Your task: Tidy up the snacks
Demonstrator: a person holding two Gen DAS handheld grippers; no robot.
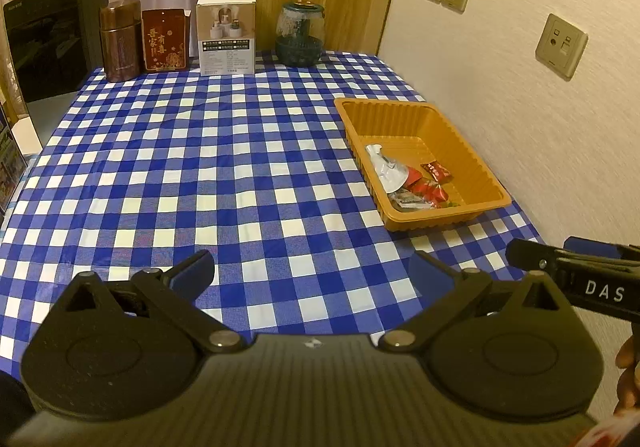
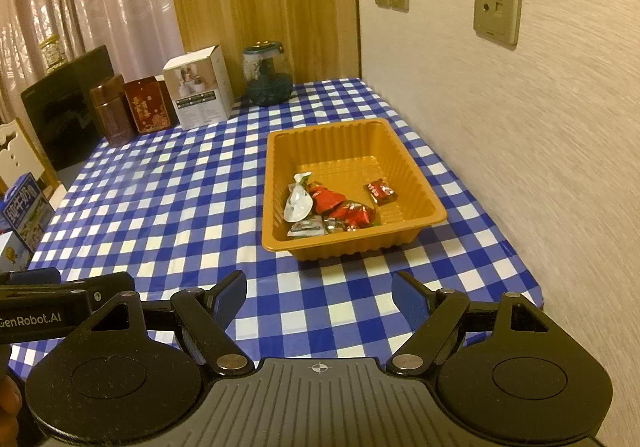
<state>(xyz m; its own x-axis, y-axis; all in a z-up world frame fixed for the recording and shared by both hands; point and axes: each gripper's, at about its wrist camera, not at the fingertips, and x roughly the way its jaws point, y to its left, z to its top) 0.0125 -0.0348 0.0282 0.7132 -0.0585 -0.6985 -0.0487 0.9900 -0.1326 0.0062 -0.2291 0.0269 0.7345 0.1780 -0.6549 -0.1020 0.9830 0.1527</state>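
One orange tray (image 2: 416,167), roughly six wrapped snacks (image 2: 328,207) inside, two hand-held grippers (image 1: 312,271) (image 2: 318,293) wide, empty.

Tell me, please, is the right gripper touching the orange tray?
Apart. The right wrist view shows checkered tablecloth between the open right gripper and the orange tray.

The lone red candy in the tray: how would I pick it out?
Find the orange tray near the wall on the checked tablecloth. The lone red candy lies flat by the tray's wall-side edge, apart from the snack pile.
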